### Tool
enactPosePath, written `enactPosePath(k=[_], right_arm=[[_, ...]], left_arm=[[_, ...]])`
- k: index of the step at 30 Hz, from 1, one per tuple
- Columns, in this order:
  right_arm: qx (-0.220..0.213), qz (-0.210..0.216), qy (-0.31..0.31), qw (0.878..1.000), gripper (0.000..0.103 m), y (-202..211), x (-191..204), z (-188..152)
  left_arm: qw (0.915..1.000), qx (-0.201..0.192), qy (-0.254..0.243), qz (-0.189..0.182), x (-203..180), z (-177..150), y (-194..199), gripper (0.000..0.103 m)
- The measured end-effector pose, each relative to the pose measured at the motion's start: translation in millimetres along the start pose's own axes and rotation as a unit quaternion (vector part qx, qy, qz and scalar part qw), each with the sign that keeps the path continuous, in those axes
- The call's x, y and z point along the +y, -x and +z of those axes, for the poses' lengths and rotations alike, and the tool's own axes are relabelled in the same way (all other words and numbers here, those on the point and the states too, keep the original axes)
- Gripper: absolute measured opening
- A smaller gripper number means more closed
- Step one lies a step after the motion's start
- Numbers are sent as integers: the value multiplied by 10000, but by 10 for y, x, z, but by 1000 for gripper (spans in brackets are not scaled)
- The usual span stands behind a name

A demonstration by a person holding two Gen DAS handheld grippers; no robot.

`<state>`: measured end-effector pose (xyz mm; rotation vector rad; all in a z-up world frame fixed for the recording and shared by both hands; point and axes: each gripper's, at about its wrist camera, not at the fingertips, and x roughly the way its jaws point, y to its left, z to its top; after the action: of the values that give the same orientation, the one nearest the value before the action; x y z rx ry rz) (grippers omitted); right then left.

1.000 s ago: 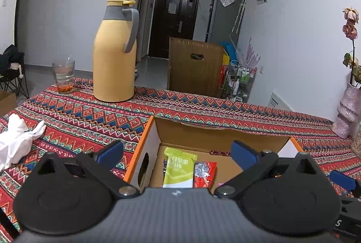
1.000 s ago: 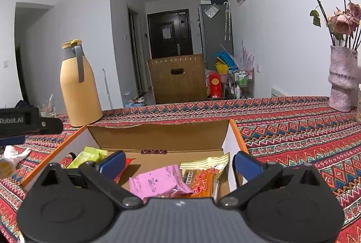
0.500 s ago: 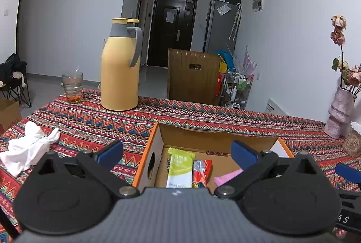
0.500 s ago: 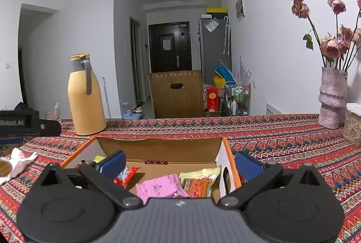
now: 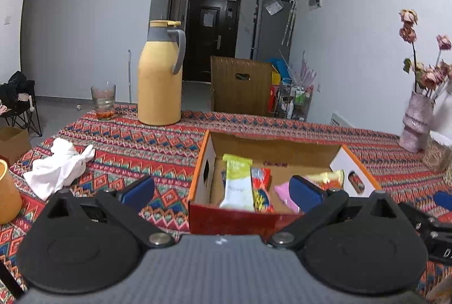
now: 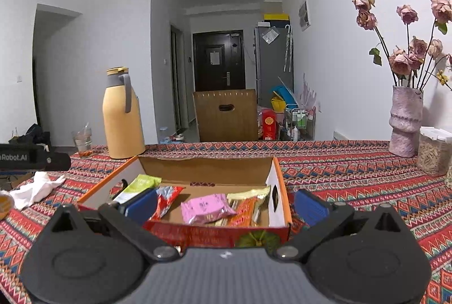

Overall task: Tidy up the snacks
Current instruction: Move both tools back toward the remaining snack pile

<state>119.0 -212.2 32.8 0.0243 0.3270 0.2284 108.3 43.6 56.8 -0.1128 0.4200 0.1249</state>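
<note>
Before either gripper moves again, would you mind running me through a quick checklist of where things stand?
1. Left gripper open and holding nothing: ok.
2. Right gripper open and holding nothing: ok.
3. Box open on top, nothing above it: ok.
4. Snacks in the box: green packet, red packet, pink packet and orange packet lie inside: ok.
5. Loose snacks left on the cloth: none seen, but the grippers hide the near edge: cannot tell.

White walls (image 6: pixel 333 44), dark door (image 6: pixel 218 61), patterned tablecloth (image 6: pixel 353 171)
</note>
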Motion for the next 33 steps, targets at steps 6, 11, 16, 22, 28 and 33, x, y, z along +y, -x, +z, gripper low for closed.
enactPosePath(k=[6, 11, 16, 22, 28, 33], right_arm=[[144, 27, -21, 9999, 103, 191, -31, -193], [311, 35, -53, 9995, 103, 276, -44, -346], [537, 18, -83, 9985, 103, 318, -61, -512], [698, 2, -118, 9975, 103, 331, -106, -631], [733, 52, -90, 9973, 103, 297, -78, -647], [763, 44, -43, 9971, 103, 275, -43, -657]], left_arm=[[9996, 245, -113, -33, 72, -294, 57, 103], [9984, 556, -40, -62, 172, -511, 47, 103], [9980, 624, -26, -128, 279, -652, 84, 103], [9974, 717, -22, -110, 336, -737, 84, 103], [9975, 691, -52, -142, 332, -744, 97, 103], [9976, 675, -52, -175, 333, -740, 112, 103]])
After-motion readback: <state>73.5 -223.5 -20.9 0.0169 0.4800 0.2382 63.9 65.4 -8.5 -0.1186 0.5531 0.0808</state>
